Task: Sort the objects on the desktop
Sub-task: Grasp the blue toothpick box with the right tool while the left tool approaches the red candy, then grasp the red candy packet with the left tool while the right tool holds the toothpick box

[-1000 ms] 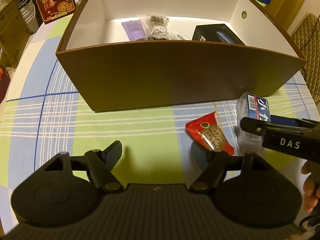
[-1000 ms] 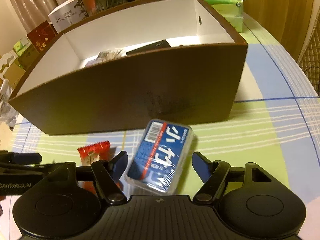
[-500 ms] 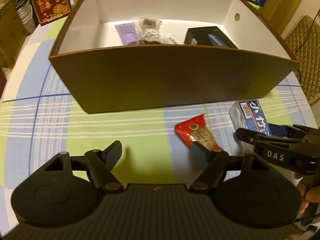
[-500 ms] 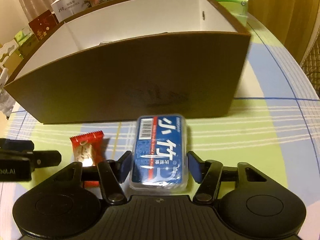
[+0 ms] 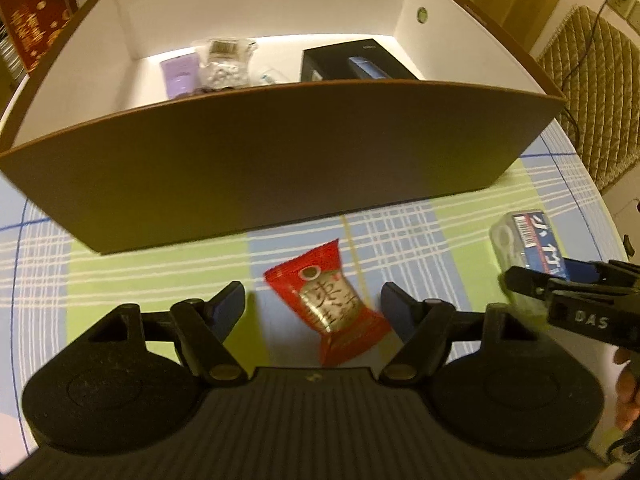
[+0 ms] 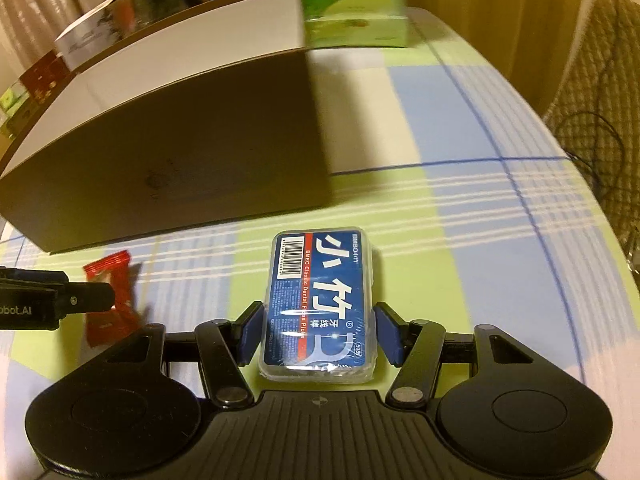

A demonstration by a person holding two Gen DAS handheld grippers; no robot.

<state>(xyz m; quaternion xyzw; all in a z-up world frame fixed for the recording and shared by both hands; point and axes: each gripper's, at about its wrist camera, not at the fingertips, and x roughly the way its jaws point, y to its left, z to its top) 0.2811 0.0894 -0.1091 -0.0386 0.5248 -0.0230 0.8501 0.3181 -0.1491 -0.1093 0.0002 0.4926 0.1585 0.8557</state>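
A red snack packet (image 5: 328,306) lies on the checked tablecloth between the fingers of my open left gripper (image 5: 314,306); the fingers do not touch it. It also shows in the right wrist view (image 6: 112,292). A clear box of dental floss picks with a blue label (image 6: 320,304) lies on the cloth, and my right gripper (image 6: 316,334) has its pads against both its long sides. The box also shows at the right of the left wrist view (image 5: 524,242). The big brown storage box (image 5: 280,168) stands just behind both items.
Inside the brown box lie a purple tube (image 5: 180,76), a bag of white beads (image 5: 222,68) and a black carton (image 5: 352,66). A green package (image 6: 356,16) stands beyond the brown box (image 6: 180,144). The table edge curves off at the right (image 6: 608,240).
My left gripper moved right so the red packet now lies between its fingers. My right gripper moved forward around the floss box and closed onto its sides.
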